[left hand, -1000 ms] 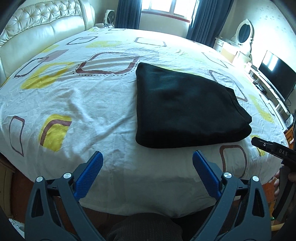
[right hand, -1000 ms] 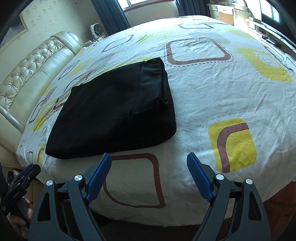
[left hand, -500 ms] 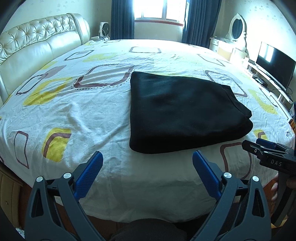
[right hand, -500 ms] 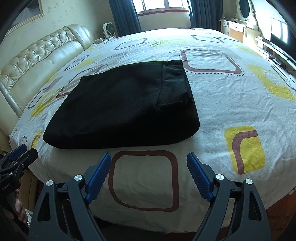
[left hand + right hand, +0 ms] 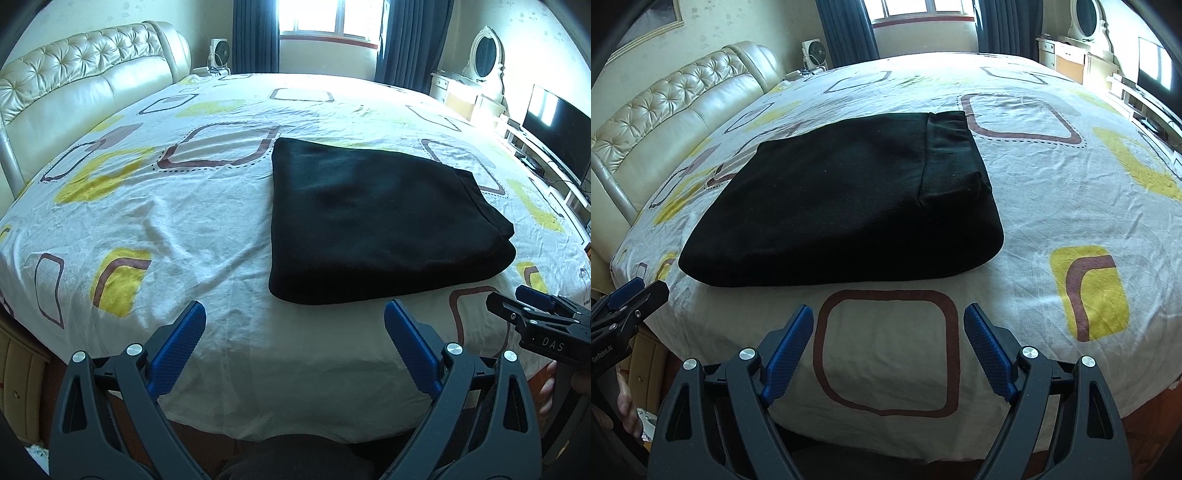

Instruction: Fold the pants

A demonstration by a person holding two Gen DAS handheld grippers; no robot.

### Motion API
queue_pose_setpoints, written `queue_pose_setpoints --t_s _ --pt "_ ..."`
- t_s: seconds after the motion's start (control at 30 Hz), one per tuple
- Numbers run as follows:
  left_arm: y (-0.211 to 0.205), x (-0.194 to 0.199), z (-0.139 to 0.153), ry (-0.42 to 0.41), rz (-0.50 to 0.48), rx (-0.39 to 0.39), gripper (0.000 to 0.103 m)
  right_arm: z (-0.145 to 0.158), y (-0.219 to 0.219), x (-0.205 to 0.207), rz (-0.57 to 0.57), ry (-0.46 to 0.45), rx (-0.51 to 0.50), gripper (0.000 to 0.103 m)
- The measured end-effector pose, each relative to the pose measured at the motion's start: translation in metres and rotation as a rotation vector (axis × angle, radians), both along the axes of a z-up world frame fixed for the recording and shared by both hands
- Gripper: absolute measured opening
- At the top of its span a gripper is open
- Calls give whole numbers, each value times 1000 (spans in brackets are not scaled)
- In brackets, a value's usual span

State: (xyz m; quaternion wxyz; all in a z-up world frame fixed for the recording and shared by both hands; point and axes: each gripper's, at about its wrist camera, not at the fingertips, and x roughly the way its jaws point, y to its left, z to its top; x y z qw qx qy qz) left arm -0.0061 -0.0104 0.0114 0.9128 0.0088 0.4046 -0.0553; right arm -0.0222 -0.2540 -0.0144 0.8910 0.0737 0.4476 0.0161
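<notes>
The black fabric pants [image 5: 373,225] lie folded in a compact rectangle on the bed's patterned white sheet [image 5: 207,229]. Left claw [image 5: 295,328] and right claw [image 5: 888,332] hang wide, empty. Folding appears complete; only withdrawal, perhaps smoothing, remains.

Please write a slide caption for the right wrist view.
Folded black pants lie on the patterned bedsheet; the open right gripper hovers near them.

Black pants [image 5: 842,206] hide their inner folded layers.
</notes>
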Motion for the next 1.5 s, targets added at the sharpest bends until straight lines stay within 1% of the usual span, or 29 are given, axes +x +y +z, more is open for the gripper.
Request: queue_pose_setpoints --t_s 0.33,0.5,0.9,1.1,1.3,1.4,1.5 --pt "2 1 2 -1 13 2 97 -2 0 0 -2 15 17 82" --pt "0 1 4 -15 16 22 97 -4 -1 0 1 21 18 82" --pt "-1 1 7 -16 30 20 97 -3 -3 1 -1 20 18 82" --pt "-7 -2 13 -42 10 44 99 -4 -4 1 0 22 20 82" --pt "-11 -4 15 -56 12 75 99 -4 -4 1 0 28 27 82" --pt "-12 -6 19 -73 17 72 99 -4 -3 1 3 31 27 82" --pt "-14 -8 24 -84 -8 62 99 -5 -2 1 5 33 31 82"
